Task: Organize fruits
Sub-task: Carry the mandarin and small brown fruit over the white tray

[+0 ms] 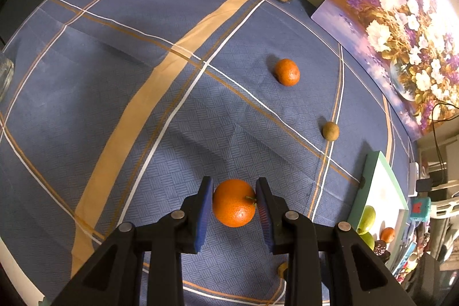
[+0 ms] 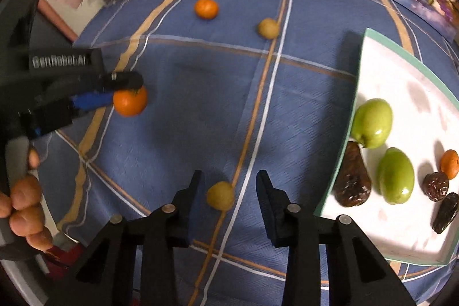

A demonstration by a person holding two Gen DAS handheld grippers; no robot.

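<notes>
Fingers of the left gripper clamp an orange; right gripper fingers stand apart around a small yellow-brown fruit.

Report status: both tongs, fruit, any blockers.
Left tongs shut on orange. Right tongs open, straddling small tan fruit, no contact. Tray to the right holds sorted fruit; cloth path to it shows no obstacle.

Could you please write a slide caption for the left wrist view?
Left hand-held gripper shut on an orange above the blue checked tablecloth.
</notes>
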